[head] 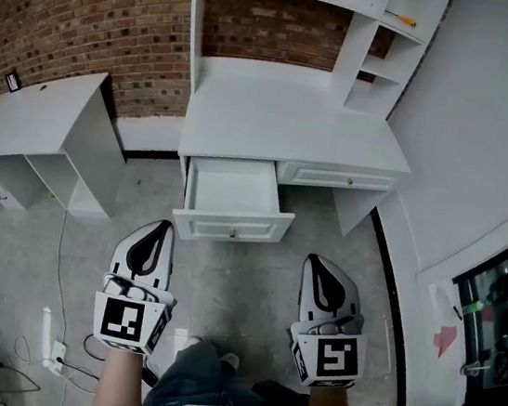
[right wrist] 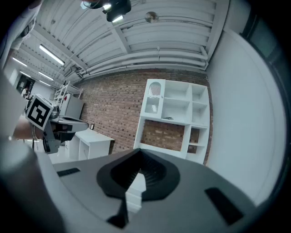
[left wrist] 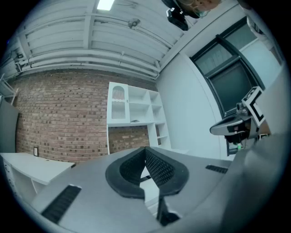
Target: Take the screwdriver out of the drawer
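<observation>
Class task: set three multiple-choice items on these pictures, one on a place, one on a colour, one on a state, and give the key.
1. Which drawer of the white hutch desk stands pulled out, in the head view? A the left one B the right one C both
2. The wall behind the desk is: A green tile B red-brown brick C yellow plaster
3. The left gripper's jaws are: A wide apart B clamped on a screwdriver C shut, empty
Key: 1 A, left drawer juts out, right drawer sits flush. 2 B, bricks show. 3 C, pads meet with nothing between.
</observation>
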The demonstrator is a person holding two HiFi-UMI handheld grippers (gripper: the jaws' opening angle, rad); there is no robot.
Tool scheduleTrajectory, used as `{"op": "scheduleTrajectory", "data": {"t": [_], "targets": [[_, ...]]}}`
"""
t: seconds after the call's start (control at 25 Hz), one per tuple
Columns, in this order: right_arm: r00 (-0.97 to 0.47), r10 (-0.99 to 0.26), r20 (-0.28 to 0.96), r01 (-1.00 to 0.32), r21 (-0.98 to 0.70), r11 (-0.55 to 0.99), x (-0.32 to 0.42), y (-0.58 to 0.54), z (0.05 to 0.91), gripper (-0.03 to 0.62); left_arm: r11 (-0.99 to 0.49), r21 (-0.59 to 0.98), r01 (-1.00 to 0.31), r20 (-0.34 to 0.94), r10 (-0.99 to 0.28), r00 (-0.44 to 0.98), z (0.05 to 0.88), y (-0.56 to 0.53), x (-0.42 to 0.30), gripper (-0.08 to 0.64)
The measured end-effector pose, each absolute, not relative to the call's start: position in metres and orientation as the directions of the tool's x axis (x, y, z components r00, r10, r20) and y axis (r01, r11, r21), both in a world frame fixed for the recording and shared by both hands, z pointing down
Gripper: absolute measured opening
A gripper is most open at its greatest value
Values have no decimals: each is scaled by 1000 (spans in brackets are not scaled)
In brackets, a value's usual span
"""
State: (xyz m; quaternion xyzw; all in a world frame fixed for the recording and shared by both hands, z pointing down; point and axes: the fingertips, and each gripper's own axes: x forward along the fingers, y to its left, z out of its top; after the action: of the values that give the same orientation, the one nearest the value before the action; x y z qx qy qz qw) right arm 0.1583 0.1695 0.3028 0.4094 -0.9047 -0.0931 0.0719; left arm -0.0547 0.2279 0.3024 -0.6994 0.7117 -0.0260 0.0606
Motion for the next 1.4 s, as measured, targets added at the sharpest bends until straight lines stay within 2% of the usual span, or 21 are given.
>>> {"op": "scheduleTrajectory", "data": {"t": [0.52, 1.0, 1.2, 1.4], "targets": [[-645, -762, 45, -734, 240, 635, 145, 131, 305, 9, -6, -64, -998, -78, -997, 11, 304, 173, -78, 14], [-632, -766, 119, -736, 218, 641, 71, -5, 330, 9, -67, -91, -994, -2, -998, 67, 331, 34, -154, 14], [-621, -768, 159, -736, 218, 641, 29, -66, 340, 11, -110, -88, -990, 74, -992, 103, 357, -28, -190, 14], [-590, -779, 213, -751, 209, 626, 5, -114, 354, 9, -233, -64, -970, 208, -954, 215, 397, -85, -200, 14]]}}
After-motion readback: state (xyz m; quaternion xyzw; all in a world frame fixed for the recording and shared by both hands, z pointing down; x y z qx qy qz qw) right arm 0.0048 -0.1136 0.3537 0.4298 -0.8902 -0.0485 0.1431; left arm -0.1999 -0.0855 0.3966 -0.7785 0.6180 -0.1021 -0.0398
